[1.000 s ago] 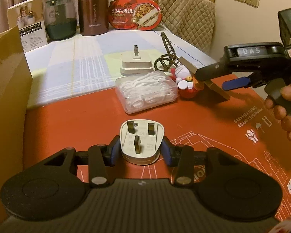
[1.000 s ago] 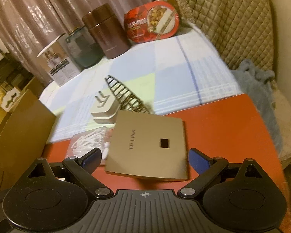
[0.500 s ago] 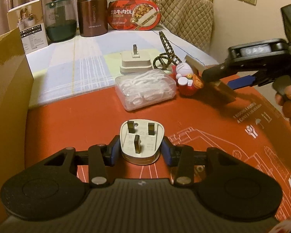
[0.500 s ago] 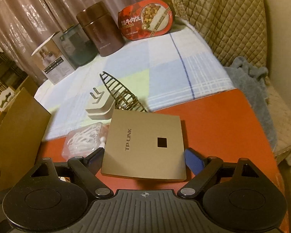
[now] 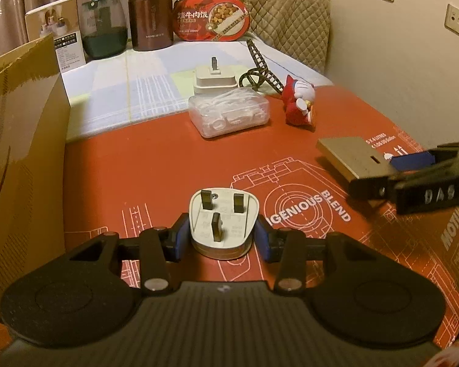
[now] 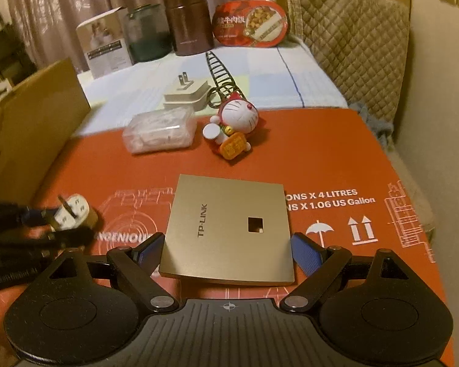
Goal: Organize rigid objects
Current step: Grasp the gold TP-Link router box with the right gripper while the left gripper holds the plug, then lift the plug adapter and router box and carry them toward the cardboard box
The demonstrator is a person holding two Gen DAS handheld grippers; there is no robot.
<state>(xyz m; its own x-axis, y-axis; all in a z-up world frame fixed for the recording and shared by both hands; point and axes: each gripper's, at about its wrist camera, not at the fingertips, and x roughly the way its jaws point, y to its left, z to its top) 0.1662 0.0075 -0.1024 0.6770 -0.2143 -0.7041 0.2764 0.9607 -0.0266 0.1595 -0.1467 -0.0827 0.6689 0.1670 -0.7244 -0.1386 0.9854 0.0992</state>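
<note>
Largest first: the red printed mat [image 6: 336, 159] carries everything you are sorting, with a cardboard box [image 5: 18, 140] standing at its left edge.

Your right gripper [image 6: 226, 252] straddles the gold TP-LINK panel [image 6: 229, 226] near the mat's front edge. The left pad appears to touch the panel's side, while the right pad shows a gap, so I judge it not firmly clamped (the panel seems to rest on the mat). Risk: a lift from here could let the flat, smooth plate pivot on one pad and slide out.

Your left gripper [image 5: 220, 235] is closed on the white three-pin plug [image 5: 222, 223], pins up, at the front-left of the mat. Risk: its rounded sides could let it twist under a quick swing; the two grippers are also near each other and could clash.

Legible writing: "TP-LINK" on the panel; "INGENIOUS BLEND", "X 4 LITRES", "X 1.06 US Gallon" on the mat; "DAS" on the right gripper's body.
</note>
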